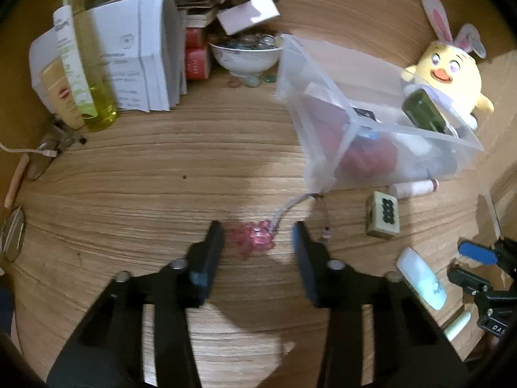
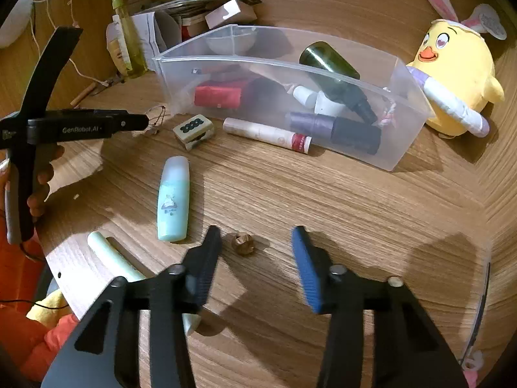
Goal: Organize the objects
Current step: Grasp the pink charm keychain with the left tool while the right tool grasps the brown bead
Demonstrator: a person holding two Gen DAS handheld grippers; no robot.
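My left gripper [image 1: 257, 230] points down at the wooden table, jaws apart. A pink bead charm [image 1: 255, 241] on a thin cord lies between its fingers, close to the left one, and the right pad stands clear of it. My right gripper [image 2: 257, 231] is also open, with a small brown ball [image 2: 242, 243] on the table just inside its left finger. A clear plastic bin [image 2: 290, 61] behind holds a dark green bottle [image 2: 332, 68], a red item and tubes. A mint bottle [image 2: 173, 197], a pale green tube [image 2: 110, 255], a tile block [image 2: 194, 131] and a white tube [image 2: 265, 134] lie loose.
A yellow plush chick [image 2: 452, 74] sits right of the bin. At the back left stand a white paper box [image 1: 135, 55], a yellow-green bottle [image 1: 87, 64] and a bowl of stones [image 1: 245, 55]. Glasses [image 1: 13, 232] lie at the left edge. A hand [image 2: 42, 187] holds the left gripper.
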